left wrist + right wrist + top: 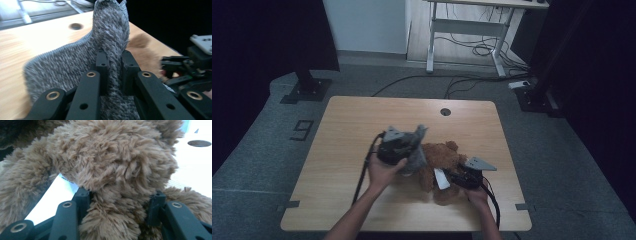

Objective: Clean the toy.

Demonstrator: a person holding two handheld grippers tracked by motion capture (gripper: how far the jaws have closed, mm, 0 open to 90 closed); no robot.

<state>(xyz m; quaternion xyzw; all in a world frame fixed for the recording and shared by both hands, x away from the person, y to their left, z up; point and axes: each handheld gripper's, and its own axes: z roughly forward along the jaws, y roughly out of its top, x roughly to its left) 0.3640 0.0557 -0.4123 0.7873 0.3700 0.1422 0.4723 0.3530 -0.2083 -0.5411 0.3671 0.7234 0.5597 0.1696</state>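
Note:
A brown teddy bear [443,156] lies on the wooden table [357,120], right of centre. My left gripper [412,149] is lifted just left of the bear and is shut on a grey knitted garment [418,142]. In the left gripper view the garment [75,62] is pinched between the fingertips of that gripper [114,57] and stands up above them. My right gripper [453,176] is at the bear's near side, beside a white tag [441,179]. In the right gripper view its jaws [118,197] press on a furry part of the bear [112,157].
A round cable hole [445,111] sits near the table's far edge. Beyond the table are a white desk frame [432,45], loose cables [472,50] on the floor and black stand bases [307,89] at left and right. A "9" [302,130] is taped on the floor.

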